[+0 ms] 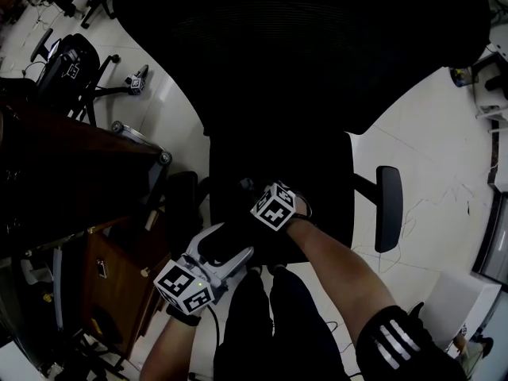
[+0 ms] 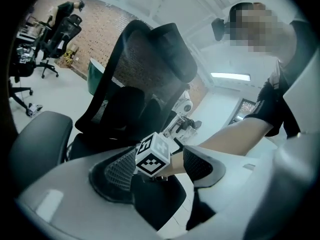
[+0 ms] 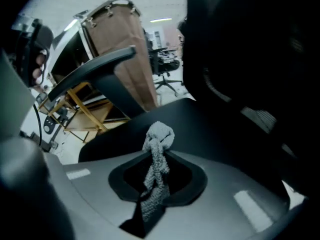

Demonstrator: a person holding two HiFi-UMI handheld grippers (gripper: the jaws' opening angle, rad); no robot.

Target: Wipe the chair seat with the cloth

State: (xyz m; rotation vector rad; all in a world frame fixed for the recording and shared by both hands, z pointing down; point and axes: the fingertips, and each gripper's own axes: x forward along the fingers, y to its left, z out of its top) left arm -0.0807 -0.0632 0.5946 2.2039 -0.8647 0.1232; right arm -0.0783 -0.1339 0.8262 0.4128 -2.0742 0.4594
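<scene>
The black office chair is below me, its seat (image 1: 317,173) in the middle of the head view and its mesh backrest (image 1: 317,46) above it. My right gripper (image 1: 252,190) hovers low over the seat's front part, shut on a grey knitted cloth (image 3: 159,136). The cloth bunches up beyond the jaws and its tail trails back between them onto the seat (image 3: 200,129). My left gripper (image 1: 226,248) sits just off the seat's front edge. It stands open with nothing in it and looks toward the right gripper's marker cube (image 2: 152,154).
Armrests flank the seat on the right (image 1: 389,209) and left (image 1: 181,201). A wooden desk unit (image 1: 111,268) stands close on the left. A second black chair (image 1: 71,66) is at the upper left. A white box (image 1: 468,300) sits on the floor at the lower right.
</scene>
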